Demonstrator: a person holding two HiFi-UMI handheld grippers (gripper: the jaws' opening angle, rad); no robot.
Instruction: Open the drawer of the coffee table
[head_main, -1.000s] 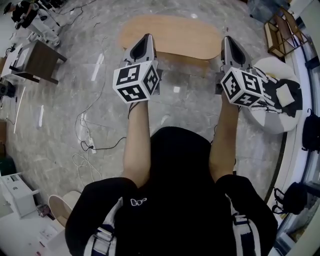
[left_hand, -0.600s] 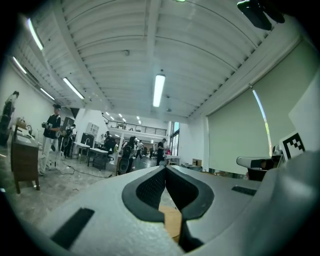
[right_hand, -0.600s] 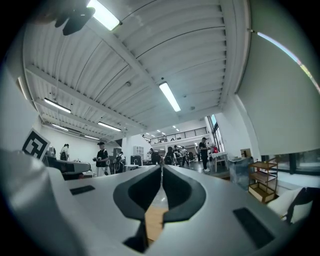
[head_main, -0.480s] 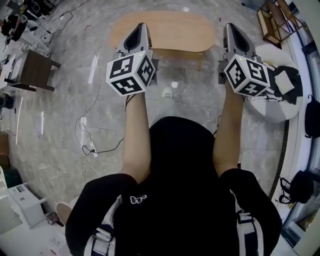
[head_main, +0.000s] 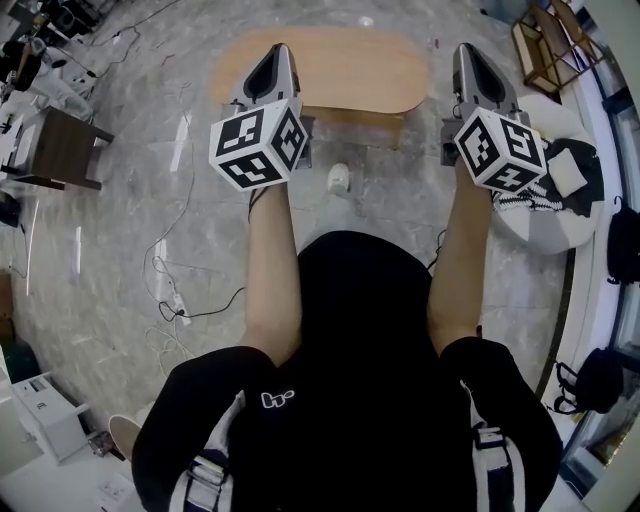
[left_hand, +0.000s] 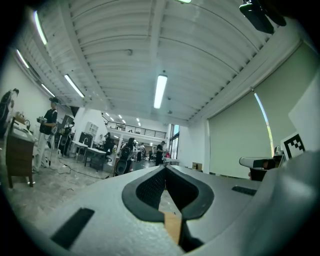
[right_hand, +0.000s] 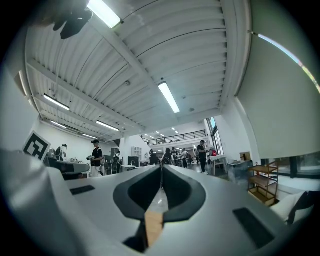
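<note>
Left gripper (head_main: 279, 52) and right gripper (head_main: 466, 50) are held level, fingers pressed together, nothing between them; looks like carry posture. Coffee table (head_main: 340, 68) stands on the floor (head_main: 130, 210) ahead, beneath both tips. Drawer not visible from here, presumably unopened.

We wear a black short-sleeved top (head_main: 350, 330) with a small white logo (head_main: 277, 400) and white-striped straps (head_main: 205, 468); our grey left gripper (head_main: 277, 52) and right gripper (head_main: 466, 50) carry black-and-white marker cubes (head_main: 258, 147).

Smooth, matt grey plastic covers the left tool (head_main: 277, 50) and right tool (head_main: 465, 50); their inner pads (left_hand: 150, 187) are black and finely textured. Ahead of them, a pale matt wooden desk (head_main: 340, 70) stands on a glossy, grey marbled stone floor (head_main: 110, 250).
</note>
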